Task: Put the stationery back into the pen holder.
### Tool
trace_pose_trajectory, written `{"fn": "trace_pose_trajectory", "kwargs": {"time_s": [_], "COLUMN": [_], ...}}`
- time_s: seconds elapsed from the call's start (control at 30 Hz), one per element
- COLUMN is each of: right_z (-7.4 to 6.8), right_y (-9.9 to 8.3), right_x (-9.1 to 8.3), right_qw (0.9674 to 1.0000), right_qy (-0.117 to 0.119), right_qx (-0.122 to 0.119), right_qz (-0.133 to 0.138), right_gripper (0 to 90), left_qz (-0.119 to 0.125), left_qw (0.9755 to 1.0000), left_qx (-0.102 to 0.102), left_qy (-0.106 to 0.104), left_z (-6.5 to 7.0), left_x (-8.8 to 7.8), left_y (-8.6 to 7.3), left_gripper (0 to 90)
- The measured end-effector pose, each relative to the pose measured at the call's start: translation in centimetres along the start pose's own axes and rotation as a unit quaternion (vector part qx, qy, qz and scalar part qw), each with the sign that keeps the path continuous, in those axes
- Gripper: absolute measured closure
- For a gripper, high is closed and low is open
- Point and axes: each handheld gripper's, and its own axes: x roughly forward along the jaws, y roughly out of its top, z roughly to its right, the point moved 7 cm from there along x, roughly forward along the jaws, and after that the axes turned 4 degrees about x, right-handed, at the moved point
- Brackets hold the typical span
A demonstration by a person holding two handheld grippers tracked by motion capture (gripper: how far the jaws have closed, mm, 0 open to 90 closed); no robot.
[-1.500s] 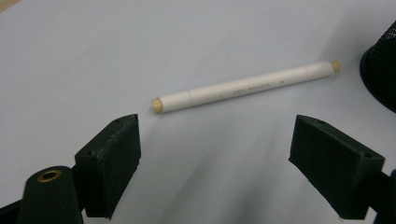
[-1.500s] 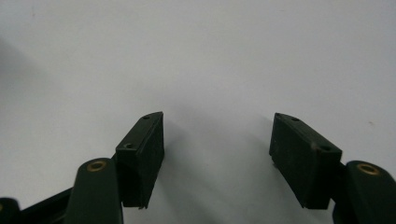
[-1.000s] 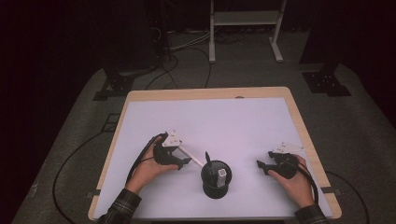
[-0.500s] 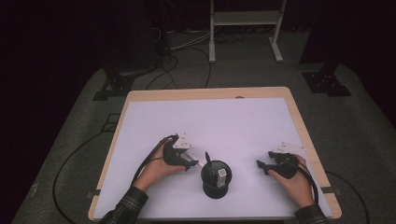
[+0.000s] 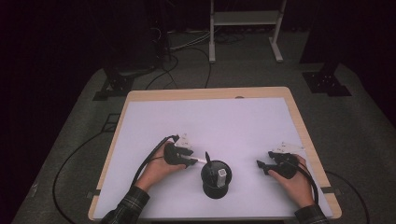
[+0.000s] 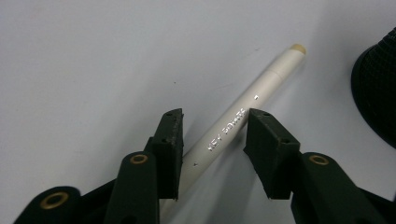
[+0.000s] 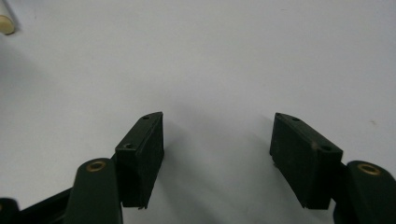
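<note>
A white pen [image 6: 261, 86] with silver lettering lies flat on the table just left of a black mesh cup [image 5: 216, 179]. My left gripper [image 6: 212, 121] straddles the pen's shaft. Its jaws have just been closing with the pen between them, and a gap still shows on the left side. In the high view the left gripper [image 5: 192, 160] points right toward the cup. The cup holds a black pen [image 5: 207, 156] and a small grey-white item [image 5: 221, 175]. My right gripper [image 7: 217, 135] rests open over bare table, right of the cup [image 6: 376, 88], in the high view at the right gripper [image 5: 261, 165].
The table has a white top with a wooden rim [image 5: 205, 92]. Cables trail off its left and right edges onto grey carpet. A white metal stand [image 5: 243, 28] is on the floor beyond the far edge. The pen's tan end [image 7: 5, 23] peeks into the right gripper view.
The left hand has slid a little right toward the cup, and its jaws have narrowed around the white pen. The right hand has stayed put.
</note>
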Motion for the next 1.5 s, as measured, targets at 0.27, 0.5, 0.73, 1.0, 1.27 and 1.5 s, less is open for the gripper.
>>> {"fn": "trace_pose_trajectory", "kwargs": {"time_s": [0.27, 0.5, 0.73, 1.0, 1.27, 1.5], "right_z": [0.0, 0.0, 0.0, 0.0, 0.0, 0.1], "right_y": [0.0, 0.0, 0.0, 0.0, 0.0, 0.0], "right_x": [0.0, 0.0, 0.0, 0.0, 0.0, 0.0], "right_qw": [1.0000, 1.0000, 1.0000, 1.0000, 1.0000, 1.0000], "right_qy": [0.000, 0.000, 0.000, 0.001, 0.001, 0.001], "right_qx": [0.000, 0.000, 0.000, 0.001, 0.001, 0.001], "right_qz": [0.000, 0.001, 0.000, 0.001, 0.001, 0.001], "right_gripper": [33.8, 33.8, 33.8, 33.8, 33.8, 33.8], "left_qz": [-0.015, -0.021, -0.033, -0.045, -0.041, -0.061], "left_qw": [0.9997, 0.9992, 0.9978, 0.9955, 0.9955, 0.9947], "left_qx": [-0.020, -0.035, -0.056, -0.078, -0.079, -0.075], "left_qy": [0.003, 0.004, 0.012, 0.028, 0.032, 0.035], "left_z": [-0.1, -0.2, -0.4, -0.5, -0.5, -1.4], "left_x": [-0.4, -0.6, -1.7, -3.3, -3.1, -2.3], "left_y": [-0.2, -0.3, -1.5, -3.4, -2.0, -0.3], "left_gripper": [73.2, 78.4, 78.5, 78.4, 64.6, 63.9]}}
